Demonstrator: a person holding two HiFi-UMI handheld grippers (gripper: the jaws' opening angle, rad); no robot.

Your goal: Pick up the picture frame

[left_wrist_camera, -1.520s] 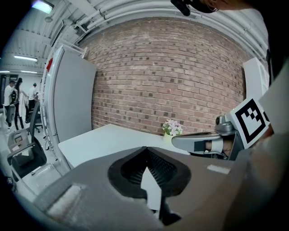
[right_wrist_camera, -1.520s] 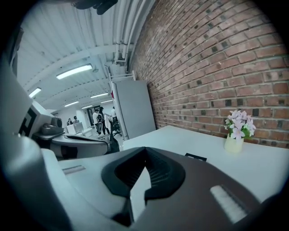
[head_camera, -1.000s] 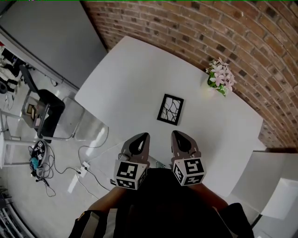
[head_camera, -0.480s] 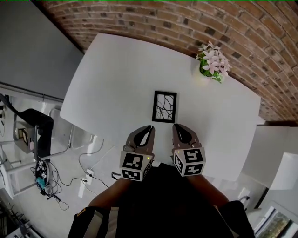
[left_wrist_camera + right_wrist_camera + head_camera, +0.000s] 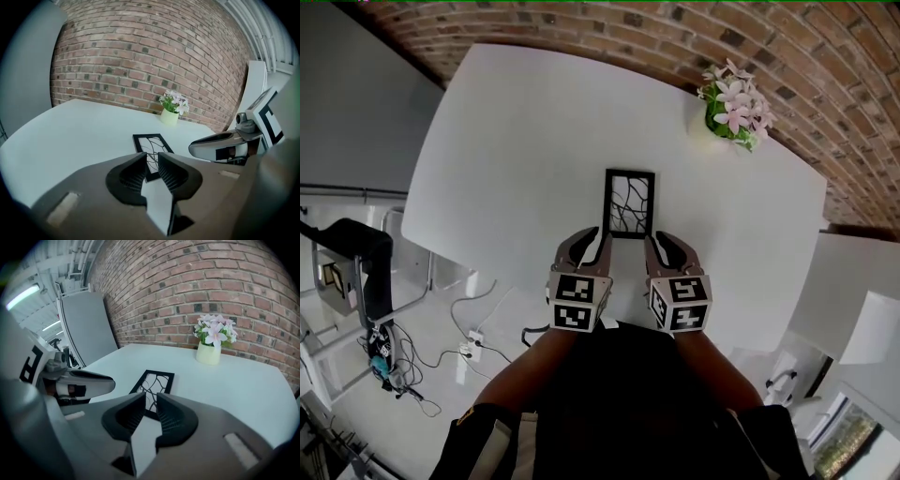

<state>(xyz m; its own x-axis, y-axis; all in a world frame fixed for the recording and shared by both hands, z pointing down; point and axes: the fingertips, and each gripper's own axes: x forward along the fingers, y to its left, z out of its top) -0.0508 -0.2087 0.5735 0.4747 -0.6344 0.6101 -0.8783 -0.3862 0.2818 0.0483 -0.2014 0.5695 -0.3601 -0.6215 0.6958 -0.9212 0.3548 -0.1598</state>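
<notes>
Hovering by the picture frame (image 5: 629, 202), left gripper (image 5: 152, 157) and right gripper (image 5: 150, 397) have jaws just opening, empty.

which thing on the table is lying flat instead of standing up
The black picture frame, lying flat on the white table. The only other thing there, the pot of pink flowers, stands upright farther back near the brick wall.
</notes>
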